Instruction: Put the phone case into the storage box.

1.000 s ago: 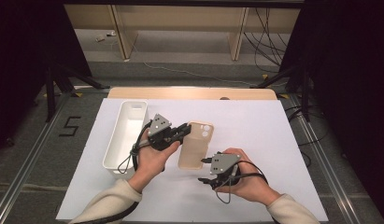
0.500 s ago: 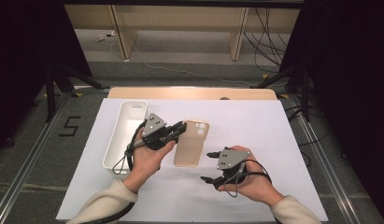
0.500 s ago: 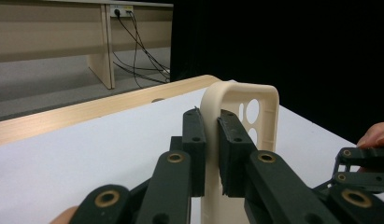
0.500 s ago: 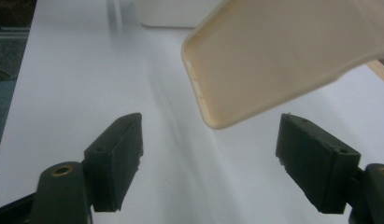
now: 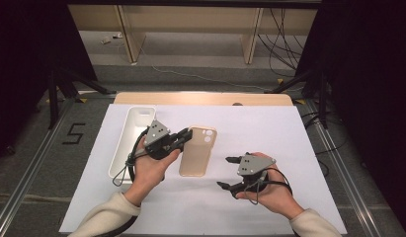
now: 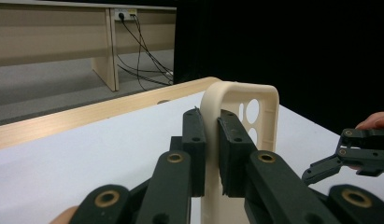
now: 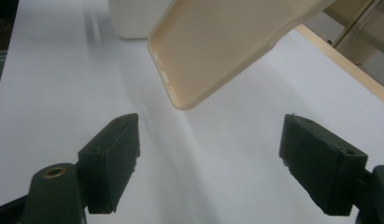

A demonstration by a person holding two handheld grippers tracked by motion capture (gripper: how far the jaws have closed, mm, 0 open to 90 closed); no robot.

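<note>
Cream-coloured soft plastic phone case, with a cluster of camera holes at its far end, is held off the white tabletop, its side wall pinched between the jaws of the left gripper. The grip takes only that thin, bendy rim, so I'd guess the case could twist or slip free if swung. The right gripper waits near, jaws spread wide. A long white smooth plastic tray lies beside the left hand.
</note>
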